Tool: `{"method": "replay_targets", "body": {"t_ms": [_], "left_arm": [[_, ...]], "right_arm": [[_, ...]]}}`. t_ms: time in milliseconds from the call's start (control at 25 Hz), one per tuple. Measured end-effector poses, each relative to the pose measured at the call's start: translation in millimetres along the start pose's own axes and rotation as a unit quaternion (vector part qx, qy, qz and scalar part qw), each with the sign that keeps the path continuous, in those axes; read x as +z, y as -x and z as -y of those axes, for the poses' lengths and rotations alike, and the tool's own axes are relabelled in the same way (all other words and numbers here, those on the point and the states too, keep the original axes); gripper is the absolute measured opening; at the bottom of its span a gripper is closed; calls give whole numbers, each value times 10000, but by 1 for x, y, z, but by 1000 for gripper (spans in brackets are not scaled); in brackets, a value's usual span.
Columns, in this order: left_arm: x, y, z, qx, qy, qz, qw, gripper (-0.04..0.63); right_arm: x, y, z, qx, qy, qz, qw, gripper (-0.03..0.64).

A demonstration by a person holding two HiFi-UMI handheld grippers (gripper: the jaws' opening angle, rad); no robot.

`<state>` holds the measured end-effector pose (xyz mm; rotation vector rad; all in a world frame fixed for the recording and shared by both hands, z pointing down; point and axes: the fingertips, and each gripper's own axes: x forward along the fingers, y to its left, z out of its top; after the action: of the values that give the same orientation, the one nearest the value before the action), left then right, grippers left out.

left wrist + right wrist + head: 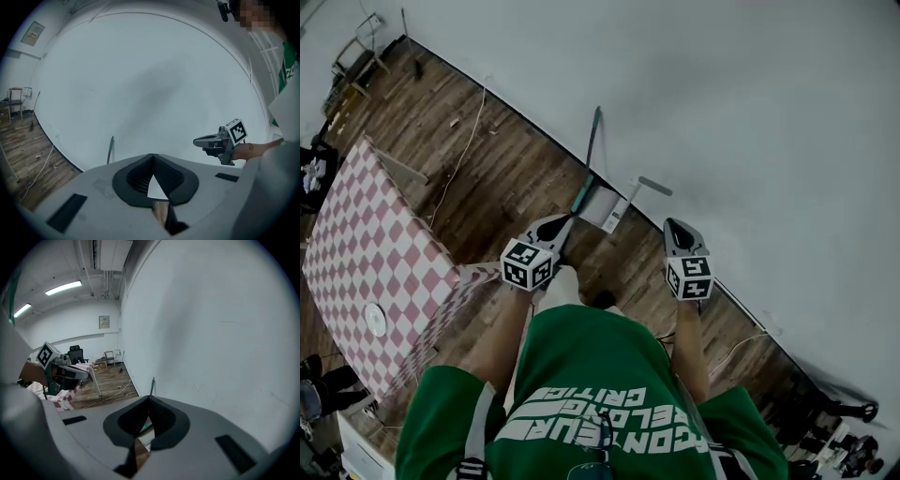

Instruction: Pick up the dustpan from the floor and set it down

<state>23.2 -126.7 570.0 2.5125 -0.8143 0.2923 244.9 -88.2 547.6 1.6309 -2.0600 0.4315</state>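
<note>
The dustpan [602, 206] is white with a long teal handle [592, 141]; it stands on the wood floor with the handle leaning against the white wall. In the head view my left gripper [553, 225] hovers shut just left of the pan's neck, holding nothing. My right gripper [677, 228] hangs shut to the pan's right, also with nothing in it. In the left gripper view the handle [111, 150] rises left of my closed left gripper [152, 157]. The right gripper view shows the handle [152, 386] just beyond my right gripper [150, 399], with the pan partly hidden behind the jaws.
A table with a red-and-white checked cloth [366, 244] stands to the left, a white disc [375, 319] on it. A short white stick [642, 186] leans by the pan. A cable [464, 150] runs over the floor. The wall [722, 112] bounds the right side.
</note>
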Motion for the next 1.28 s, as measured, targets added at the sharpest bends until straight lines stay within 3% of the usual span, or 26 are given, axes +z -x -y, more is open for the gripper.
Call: {"method": "replay_targets", "body": {"t_ms": [440, 800, 1280], "left_arm": [[-13, 21, 72, 241, 284, 496, 9981, 3], [-33, 25, 108, 219, 202, 410, 9987, 3], [-43, 35, 119, 252, 202, 403, 9987, 3]], "right_arm": [[-56, 85, 3, 71, -228, 224, 9995, 8], [-84, 124, 7, 11, -399, 324, 9987, 8], [-99, 132, -6, 119, -404, 288, 9987, 8]]}}
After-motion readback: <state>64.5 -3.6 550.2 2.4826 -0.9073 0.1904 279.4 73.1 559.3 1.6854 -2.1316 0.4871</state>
